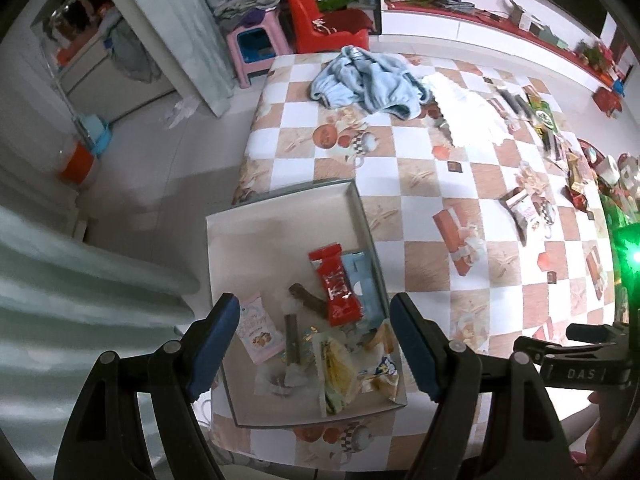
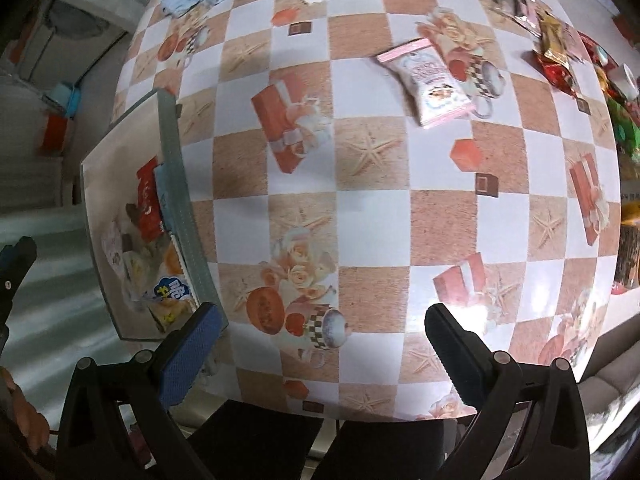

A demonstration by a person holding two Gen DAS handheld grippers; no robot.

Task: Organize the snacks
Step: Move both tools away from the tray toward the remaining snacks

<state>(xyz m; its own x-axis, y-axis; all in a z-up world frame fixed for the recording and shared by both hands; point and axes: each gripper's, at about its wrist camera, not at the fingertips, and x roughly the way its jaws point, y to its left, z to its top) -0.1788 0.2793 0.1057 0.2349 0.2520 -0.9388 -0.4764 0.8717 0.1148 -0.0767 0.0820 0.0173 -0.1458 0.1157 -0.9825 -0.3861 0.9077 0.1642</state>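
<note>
While both claws hang wide and empty, left gripper (image 1: 314,346) above the tray (image 1: 280,216), right gripper (image 2: 322,350) should track toward one o'clock, square its jaws across the pink-white snack packet (image 2: 430,80), then descend straight.

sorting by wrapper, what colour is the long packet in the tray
Red packet, clearest in the left wrist view.

Left claw (image 1: 316,344) points steeply downward, jaws parted with nothing between the pads. Right claw (image 2: 320,354) also points steeply downward, jaws spread wide and empty. Part of a hand (image 2: 24,412) shows at the right-wrist view's lower left edge.
</note>
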